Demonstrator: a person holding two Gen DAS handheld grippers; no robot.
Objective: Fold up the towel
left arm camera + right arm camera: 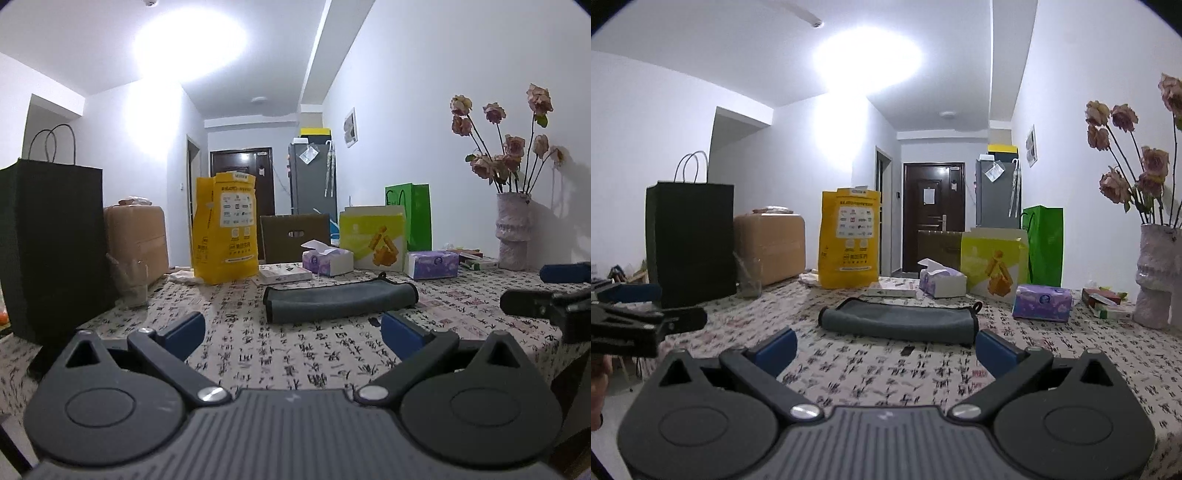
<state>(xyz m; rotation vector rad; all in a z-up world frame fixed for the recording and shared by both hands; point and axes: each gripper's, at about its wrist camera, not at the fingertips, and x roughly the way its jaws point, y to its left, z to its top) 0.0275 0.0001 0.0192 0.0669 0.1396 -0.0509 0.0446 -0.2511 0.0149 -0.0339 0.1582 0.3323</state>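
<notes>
The gray towel (341,301) lies folded on the desk (295,354), so the left hand-held gripper (291,330) and right hand-held gripper (886,347) hang back near it, both wide apart and holding nothing

Both views sit low over the patterned tablecloth (295,354), looking forward along their own blue-tipped fingers toward the far hallway door (242,162). The left wrist view looks from the left side of the near table edge; the right gripper (546,291) enters its right border. The right wrist view looks from the right side, with the left gripper (646,314) at its left border. The 2 views share the grey towel (340,299) close ahead, the yellow bag (847,238), the tissue boxes (1041,302) and the flower vase (513,232).
</notes>
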